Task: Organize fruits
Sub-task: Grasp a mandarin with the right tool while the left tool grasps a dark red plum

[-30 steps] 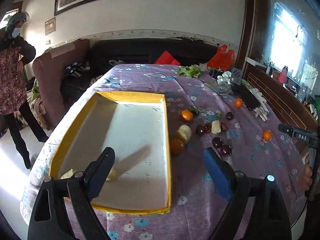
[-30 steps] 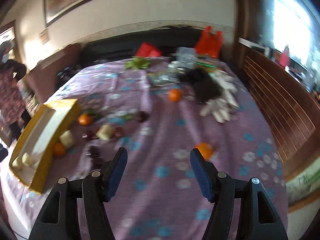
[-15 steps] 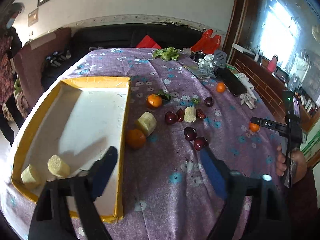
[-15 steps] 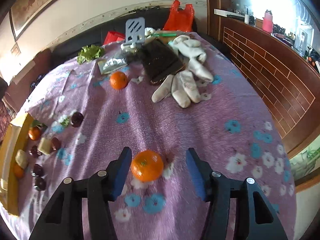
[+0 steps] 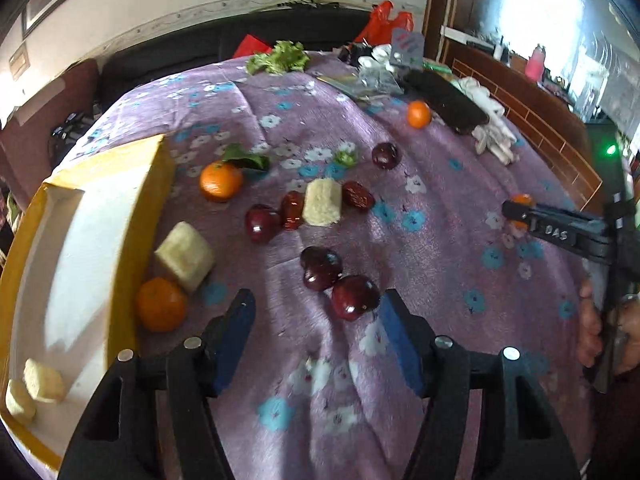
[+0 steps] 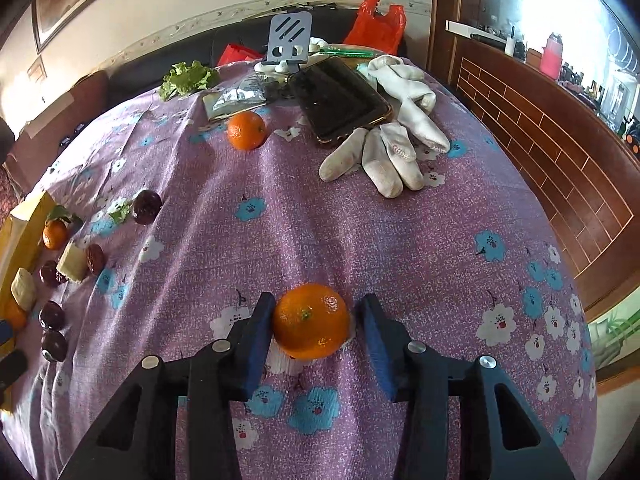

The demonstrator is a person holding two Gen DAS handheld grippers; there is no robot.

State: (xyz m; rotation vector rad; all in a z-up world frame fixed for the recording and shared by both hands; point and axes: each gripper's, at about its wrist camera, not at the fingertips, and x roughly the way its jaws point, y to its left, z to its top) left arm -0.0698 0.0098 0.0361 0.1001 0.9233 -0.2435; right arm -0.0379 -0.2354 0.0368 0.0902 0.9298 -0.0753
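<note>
My right gripper (image 6: 314,320) is open around an orange (image 6: 311,321) lying on the purple cloth; its left pad is very close, the right pad slightly apart. My left gripper (image 5: 316,314) is open, with a dark plum (image 5: 354,297) just inside its right pad and a second plum (image 5: 320,267) beyond. A yellow box (image 5: 132,216) at the left holds two pale fruit chunks (image 5: 42,380). Oranges (image 5: 161,304), more chunks (image 5: 185,255) and plums lie beside it. Another orange (image 6: 246,130) sits farther back.
A black tablet (image 6: 340,98), white socks (image 6: 384,160), lettuce (image 6: 186,78), a foil packet (image 6: 236,100), a grey stand and a red bag (image 6: 376,20) crowd the far end. The table edge drops off at right beside a wooden bench (image 6: 560,148).
My right gripper has moved forward until the orange lies between its pads. My left gripper has swung right from the box toward the plums.
</note>
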